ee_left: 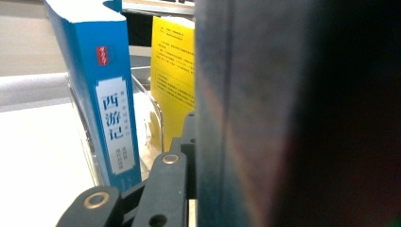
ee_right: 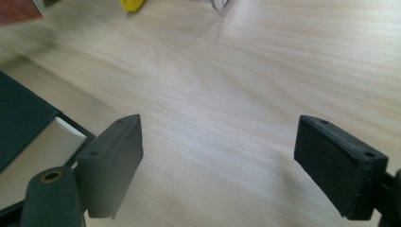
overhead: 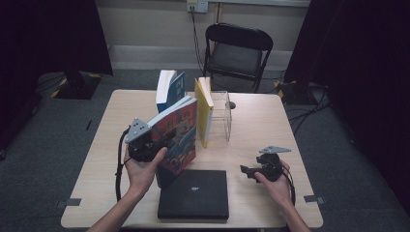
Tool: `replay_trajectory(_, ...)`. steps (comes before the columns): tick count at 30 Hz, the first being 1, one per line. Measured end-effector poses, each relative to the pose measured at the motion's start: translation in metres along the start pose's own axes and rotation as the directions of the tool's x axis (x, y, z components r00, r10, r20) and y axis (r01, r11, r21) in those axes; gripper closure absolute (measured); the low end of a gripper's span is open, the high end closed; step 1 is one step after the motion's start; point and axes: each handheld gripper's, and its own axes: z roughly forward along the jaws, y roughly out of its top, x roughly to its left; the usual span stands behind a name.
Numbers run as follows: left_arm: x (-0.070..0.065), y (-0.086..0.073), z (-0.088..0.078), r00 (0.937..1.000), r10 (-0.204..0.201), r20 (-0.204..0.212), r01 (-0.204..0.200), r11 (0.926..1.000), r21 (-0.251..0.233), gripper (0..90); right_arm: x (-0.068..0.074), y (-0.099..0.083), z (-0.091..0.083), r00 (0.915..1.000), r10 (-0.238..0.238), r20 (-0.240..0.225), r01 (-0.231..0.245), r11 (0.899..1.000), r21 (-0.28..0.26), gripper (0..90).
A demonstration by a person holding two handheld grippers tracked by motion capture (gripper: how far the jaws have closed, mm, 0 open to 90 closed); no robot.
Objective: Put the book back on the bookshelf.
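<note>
Left hand-held gripper (overhead: 157, 140) palm-up, clamped on upright red book (overhead: 178, 133).

Red illustrated book (overhead: 178, 133), blue book (overhead: 170, 89), yellow book (overhead: 204, 110), black book (overhead: 194, 193), pale wood-grain table (overhead: 256, 121).

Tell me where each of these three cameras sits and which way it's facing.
High view: above the person's side, looking forward and down on the table; both forearms, left gripper, right gripper.
Left gripper view: on the left gripper, facing the blue book and yellow book; its jaws grip the colourful book.
Right gripper view: on the right gripper, looking down past open jaws.
Shared: the black book.
</note>
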Motion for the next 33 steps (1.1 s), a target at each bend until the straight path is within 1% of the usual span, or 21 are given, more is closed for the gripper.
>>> replay_trajectory(2,-0.001,0.003,0.001,1.0000,-0.006,-0.007,0.006,1.0000,-0.002,74.5,0.000,-0.001,0.003,0.9999,-0.007,0.007,0.007,1.000,0.013,16.9)
replay_trajectory(4,0.000,0.006,0.004,0.9997,-0.021,-0.008,0.021,0.9997,-0.008,74.5,0.001,-0.002,0.006,0.9996,-0.029,0.007,0.028,0.999,0.033,19.1)
replay_trajectory(6,0.001,0.008,0.006,0.9990,-0.039,-0.021,0.038,0.9991,-0.017,74.5,0.002,-0.002,0.008,0.9987,-0.049,0.016,0.048,0.998,0.040,17.7)
replay_trajectory(8,0.000,0.009,0.009,0.9992,-0.025,-0.032,0.025,0.9997,-0.008,74.5,0.003,-0.003,0.009,0.9979,-0.061,0.022,0.060,0.997,0.044,17.4)
replay_trajectory(9,-0.001,0.010,0.012,0.9988,-0.030,-0.040,0.029,0.9995,-0.014,74.5,0.003,-0.003,0.009,0.9973,-0.067,0.028,0.066,0.997,0.049,17.4)
replay_trajectory(10,-0.003,0.010,0.014,0.9982,-0.026,-0.054,0.025,0.9995,-0.018,74.5,0.002,-0.003,0.010,0.9968,-0.072,0.033,0.070,0.996,0.052,17.4)
replay_trajectory(12,-0.006,0.010,0.017,0.9978,0.000,-0.066,-0.002,0.9997,-0.024,74.5,0.002,-0.004,0.011,0.9970,-0.069,0.034,0.067,0.996,0.061,17.4)
replay_trajectory(13,-0.007,0.012,0.020,0.9976,-0.003,-0.069,0.001,0.9998,-0.020,74.5,0.002,-0.004,0.012,0.9971,-0.068,0.036,0.065,0.996,0.068,17.3)
replay_trajectory(15,-0.008,0.016,0.025,0.9976,-0.010,-0.069,0.009,0.9999,-0.011,74.5,0.003,-0.005,0.014,0.9956,-0.084,0.042,0.081,0.994,0.072,15.1)
replay_trajectory(16,-0.009,0.018,0.028,0.9975,-0.008,-0.070,0.008,0.9999,-0.007,74.5,0.004,-0.005,0.015,0.9952,-0.087,0.045,0.083,0.994,0.074,14.6)
replay_trajectory(17,-0.010,0.019,0.031,0.9977,-0.008,-0.068,0.007,0.9999,-0.013,74.5,0.005,-0.005,0.015,0.9945,-0.092,0.049,0.088,0.993,0.075,14.5)
replay_trajectory(18,-0.012,0.021,0.032,0.9972,0.001,-0.075,-0.002,0.9999,-0.012,74.5,0.006,-0.005,0.016,0.9929,-0.105,0.056,0.100,0.992,0.076,13.7)
replay_trajectory(19,-0.014,0.022,0.035,0.9967,0.007,-0.081,-0.009,0.9999,-0.014,74.5,0.008,-0.006,0.016,0.9924,-0.107,0.061,0.103,0.992,0.070,13.5)
replay_trajectory(21,-0.015,0.025,0.039,0.9957,0.012,-0.092,-0.013,0.9998,-0.014,74.5,0.009,-0.009,0.018,0.9896,-0.125,0.071,0.122,0.991,0.052,12.9)
replay_trajectory(23,-0.015,0.026,0.043,0.9948,0.005,-0.102,-0.007,0.9998,-0.020,74.5,0.009,-0.012,0.018,0.9896,-0.124,0.072,0.123,0.992,0.027,12.8)
replay_trajectory(25,-0.015,0.026,0.047,0.9931,0.001,-0.117,-0.003,0.9997,-0.024,74.5,0.009,-0.013,0.018,0.9897,-0.124,0.072,0.123,0.992,0.019,12.7)
replay_trajectory(27,-0.015,0.026,0.051,0.9914,0.004,-0.131,-0.008,0.9995,-0.030,74.5,0.009,-0.014,0.018,0.9896,-0.123,0.074,0.123,0.992,0.010,12.7)
replay_trajectory(28,-0.015,0.026,0.052,0.9910,0.013,-0.134,-0.016,0.9996,-0.025,74.5,0.009,-0.014,0.018,0.9895,-0.124,0.074,0.124,0.992,0.007,12.7)
replay_trajectory(31,-0.015,0.025,0.059,0.9867,0.024,-0.161,-0.028,0.9993,-0.024,74.5,0.009,-0.015,0.018,0.9896,-0.124,0.073,0.124,0.992,0.001,12.7)
replay_trajectory(33,-0.015,0.025,0.063,0.9829,0.018,-0.183,-0.023,0.9995,-0.021,74.5,0.009,-0.015,0.018,0.9895,-0.124,0.073,0.125,0.992,0.000,12.7)
